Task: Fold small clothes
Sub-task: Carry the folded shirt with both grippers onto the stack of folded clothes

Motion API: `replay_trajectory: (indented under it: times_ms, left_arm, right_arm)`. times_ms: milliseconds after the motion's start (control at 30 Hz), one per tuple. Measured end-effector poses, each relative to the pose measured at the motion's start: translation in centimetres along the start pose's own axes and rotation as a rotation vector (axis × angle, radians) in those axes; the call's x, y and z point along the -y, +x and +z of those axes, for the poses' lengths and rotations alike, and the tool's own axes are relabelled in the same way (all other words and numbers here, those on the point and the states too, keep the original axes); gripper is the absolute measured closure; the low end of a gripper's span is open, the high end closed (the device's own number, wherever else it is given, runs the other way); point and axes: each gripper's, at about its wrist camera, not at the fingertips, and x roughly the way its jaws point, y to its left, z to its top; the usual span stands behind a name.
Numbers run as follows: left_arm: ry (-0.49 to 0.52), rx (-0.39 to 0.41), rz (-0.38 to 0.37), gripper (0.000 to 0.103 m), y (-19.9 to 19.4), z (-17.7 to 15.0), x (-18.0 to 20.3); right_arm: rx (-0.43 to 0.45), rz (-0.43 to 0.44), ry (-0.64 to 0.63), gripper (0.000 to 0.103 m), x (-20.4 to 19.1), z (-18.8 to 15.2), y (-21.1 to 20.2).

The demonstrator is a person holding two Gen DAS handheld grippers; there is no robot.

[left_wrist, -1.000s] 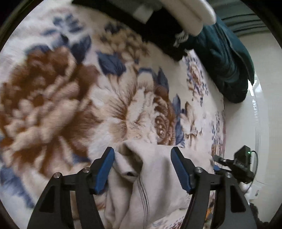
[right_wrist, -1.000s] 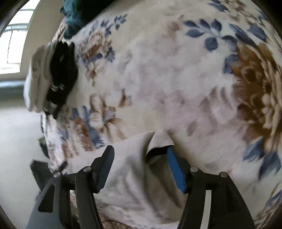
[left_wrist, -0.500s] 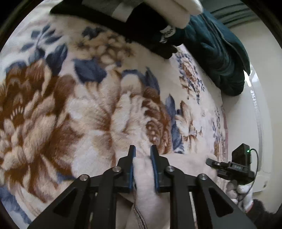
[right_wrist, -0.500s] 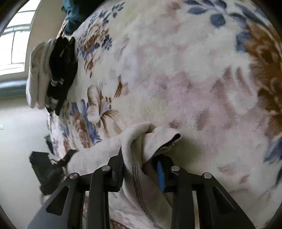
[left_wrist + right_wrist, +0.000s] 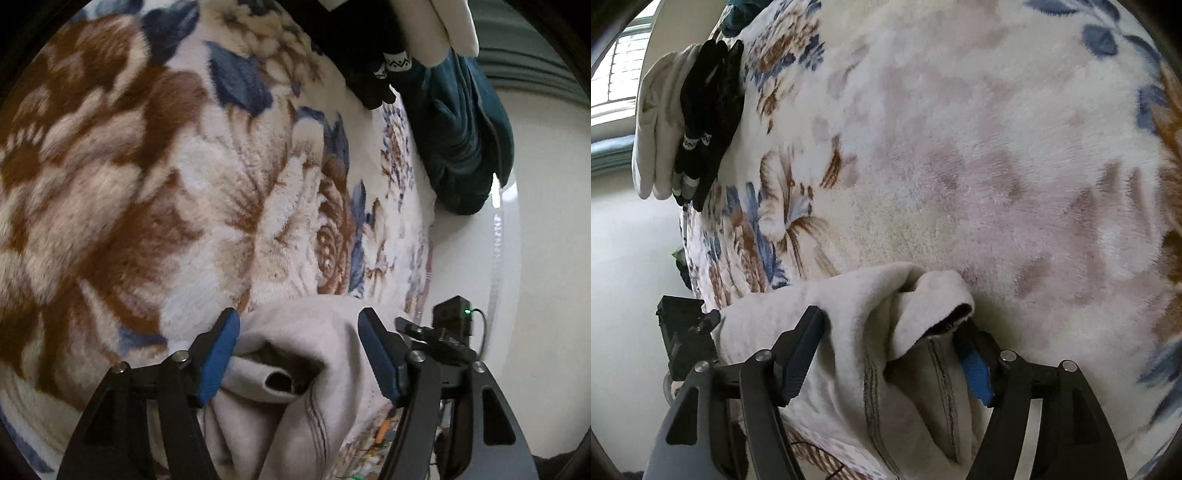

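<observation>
Just released: left gripper [image 5: 297, 352] and right gripper [image 5: 890, 356] reopened after a brief pinch, jaws now wide astride the cream garment [image 5: 857, 332], left bunched near the floral blanket [image 5: 960, 147] edge, probably awaiting regrasp.

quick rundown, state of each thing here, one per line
left tool: open, jaws just reopened, cloth between but not pinched
right tool: open, jaws just reopened, cloth between them
cream garment: bunched and creased, lying at the blanket's edge
floral blanket: spread flat
black socks: lying together, beside white socks
teal garment: heaped
</observation>
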Motion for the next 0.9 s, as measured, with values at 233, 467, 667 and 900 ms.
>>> replay_trajectory:
  times_ms: [233, 467, 667, 900]
  left_arm:
    - [0.178, 0.077, 0.132, 0.081, 0.3, -1.3, 3.0]
    - [0.246, 0.169, 0.163, 0.085, -2.5, -2.5, 5.8]
    - [0.263, 0.241, 0.144, 0.086, -7.1, -3.1, 8.2]
    - [0.301, 0.349, 0.119, 0.086, -15.7, 0.2, 12.1]
  right_arm:
    - [0.055, 0.017, -0.009, 0.072, -1.1, -1.0, -0.3]
    - [0.129, 0.015, -0.041, 0.075, -3.8, -3.1, -3.1]
    - [0.188, 0.035, -0.086, 0.077, -8.7, -5.3, -6.7]
    - [0.248, 0.046, -0.171, 0.077, -18.9, -5.7, -11.2]
